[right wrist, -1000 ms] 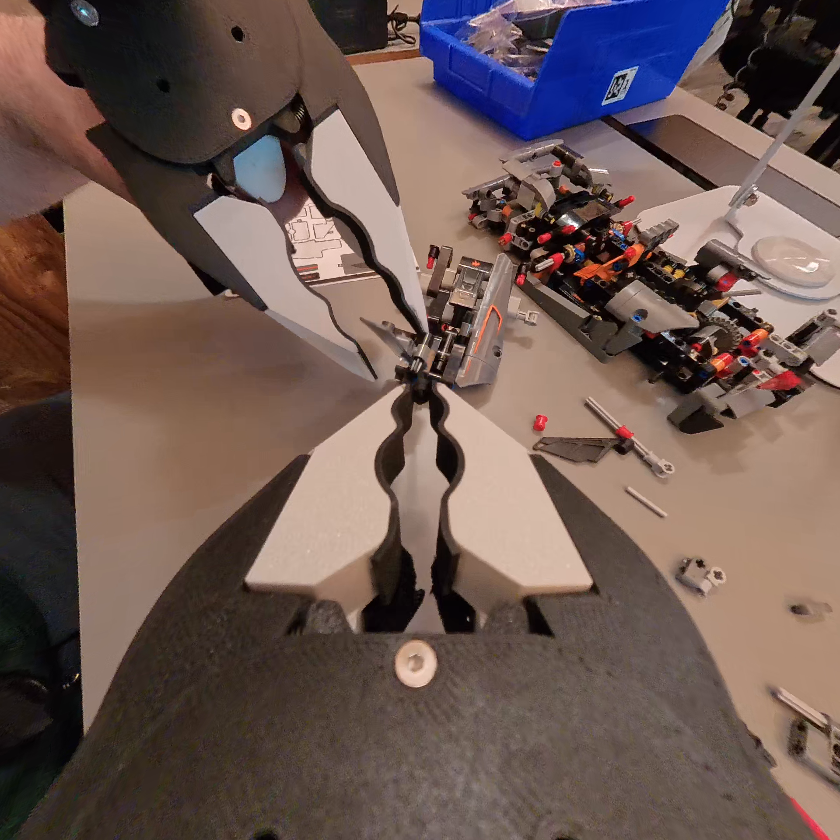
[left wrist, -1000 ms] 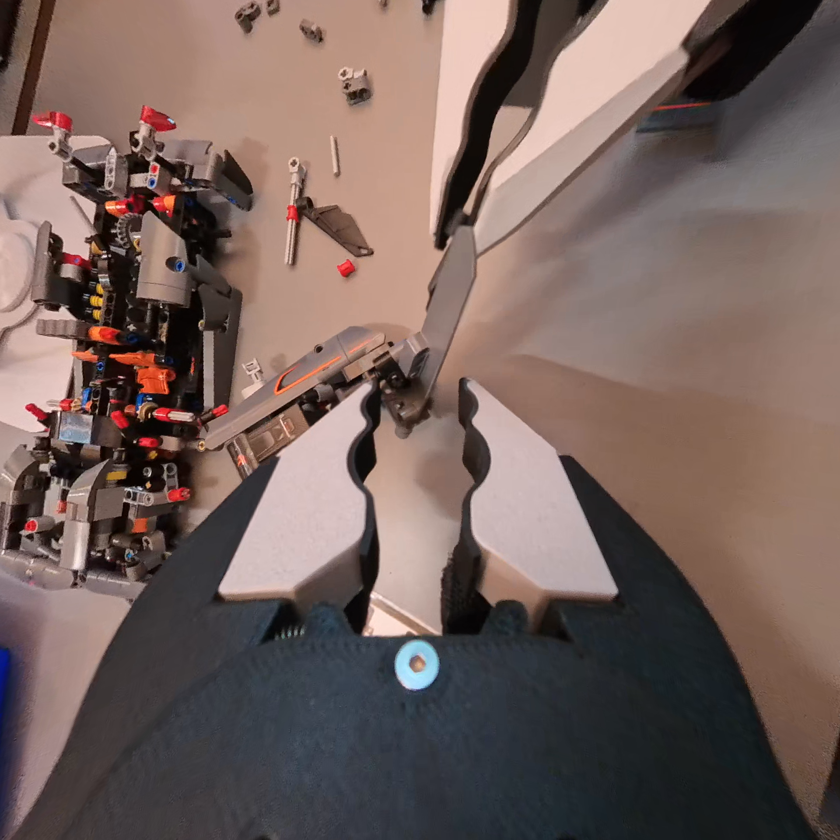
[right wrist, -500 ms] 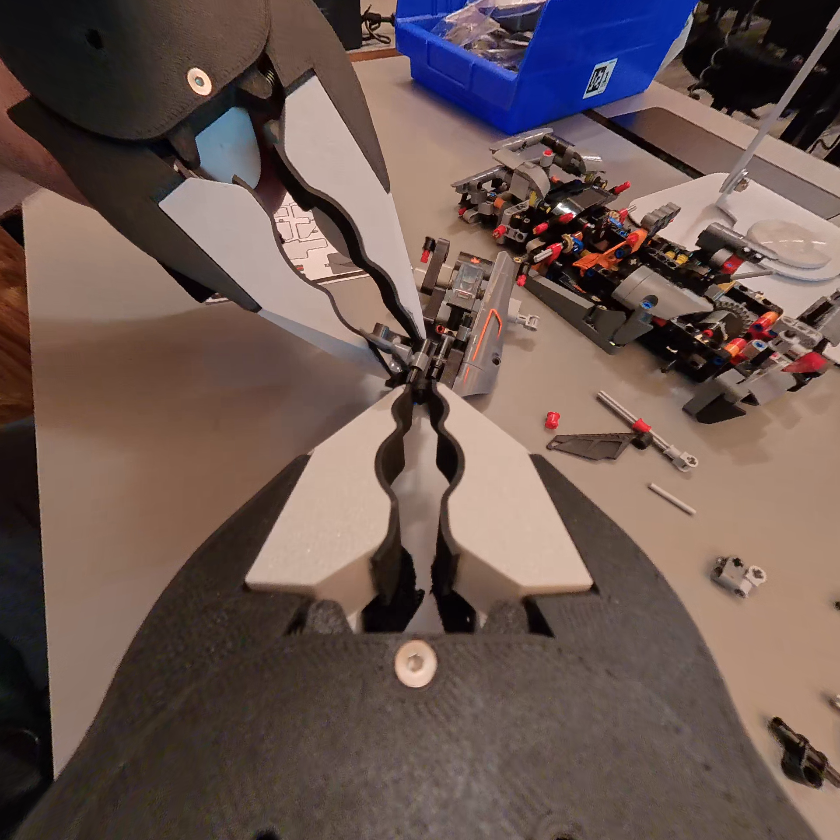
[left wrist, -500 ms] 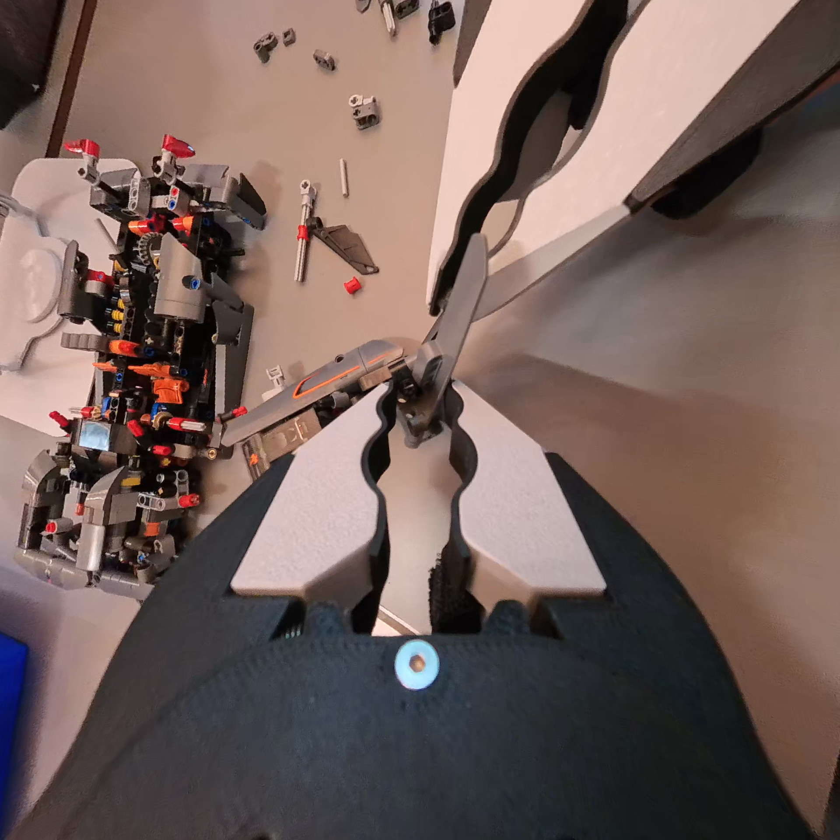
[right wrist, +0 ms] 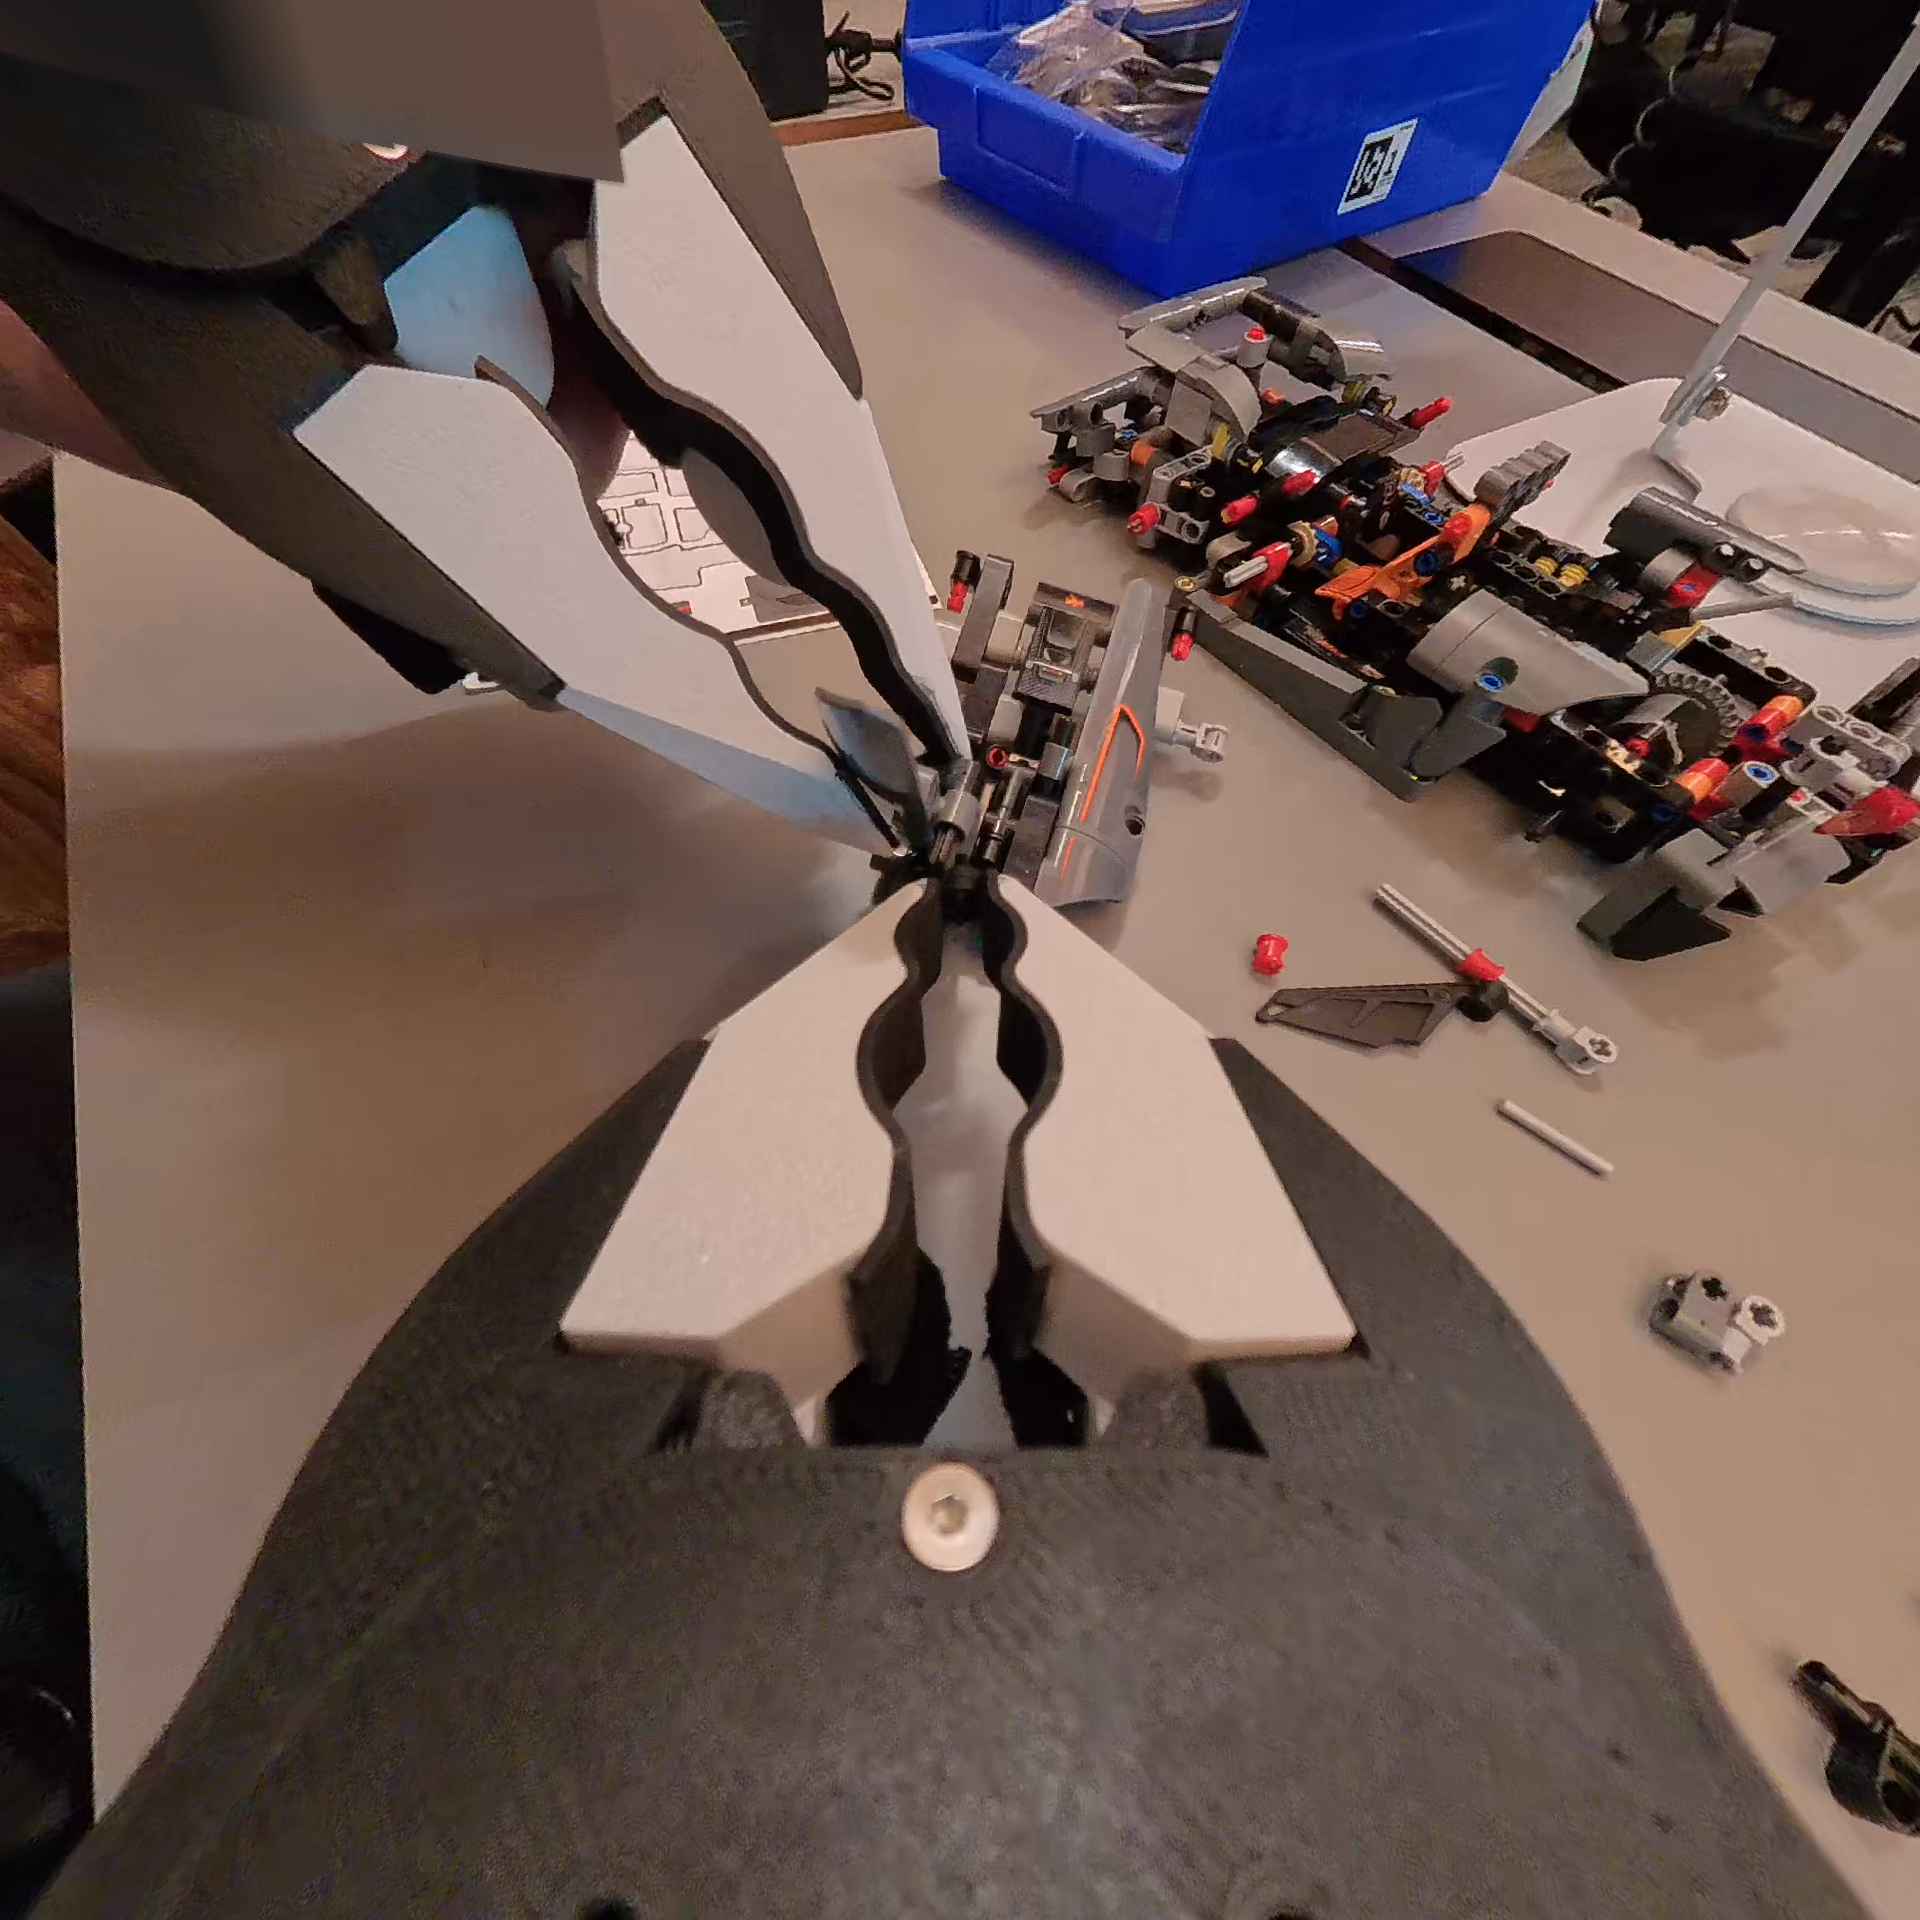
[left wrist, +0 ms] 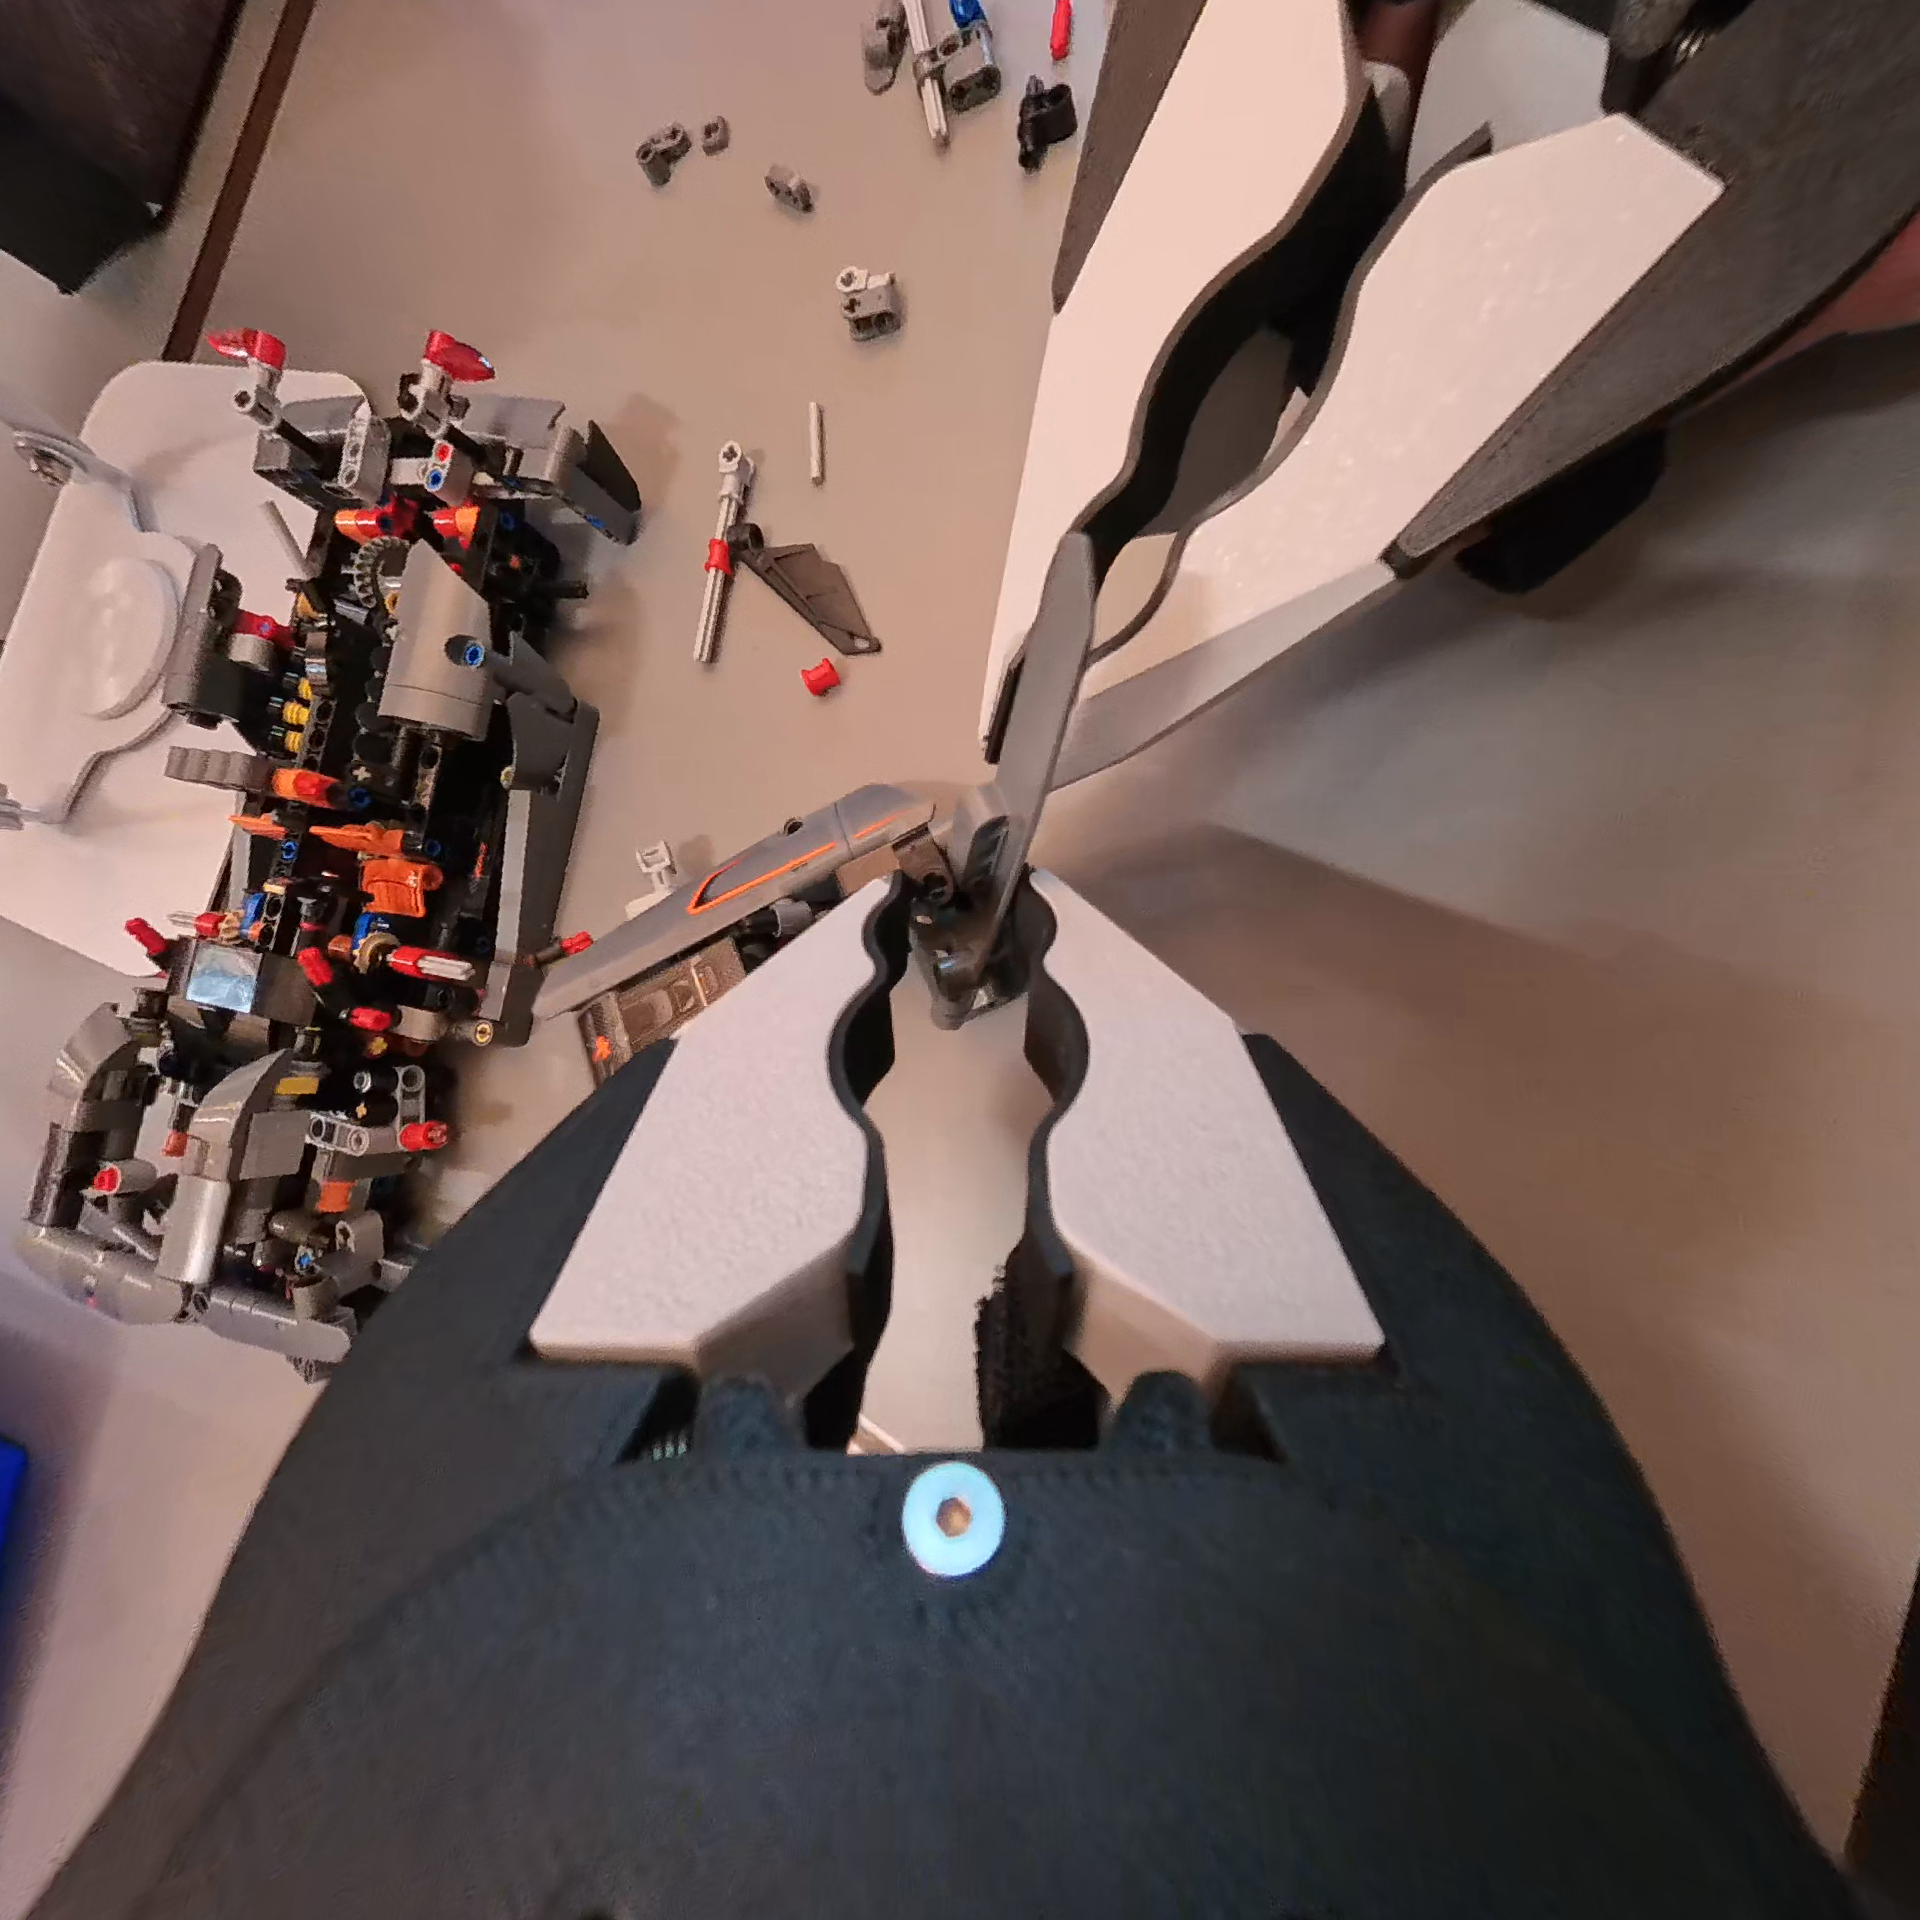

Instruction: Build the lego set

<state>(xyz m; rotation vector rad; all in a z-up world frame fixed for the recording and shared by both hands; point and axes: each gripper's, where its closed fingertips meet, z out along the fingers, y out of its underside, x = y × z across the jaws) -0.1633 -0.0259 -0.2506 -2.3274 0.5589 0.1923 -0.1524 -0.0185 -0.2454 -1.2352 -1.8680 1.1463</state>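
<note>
The grey sub-assembly with an orange stripe lies on the table beside the long car chassis. My left gripper is shut on the dark grey end piece of the sub-assembly. My right gripper is shut on a flat grey panel that stands up from that same end. The two grippers meet tip to tip there. In the right wrist view the left gripper comes in from the upper left, and the sub-assembly and chassis lie behind it.
Loose parts lie on the table: an axle with a black fin, a red bush, a thin grey pin, a grey connector. A blue bin stands at the back. A white stand base sits under the chassis end. An instruction sheet lies behind the left gripper. Only a small space, under 4 cm, lies between the two pairs of fingers.
My left gripper's fingers have closed from wide open onto the end piece. The right gripper, holding the flat panel, has come nearer. The panel now stands more upright.
</note>
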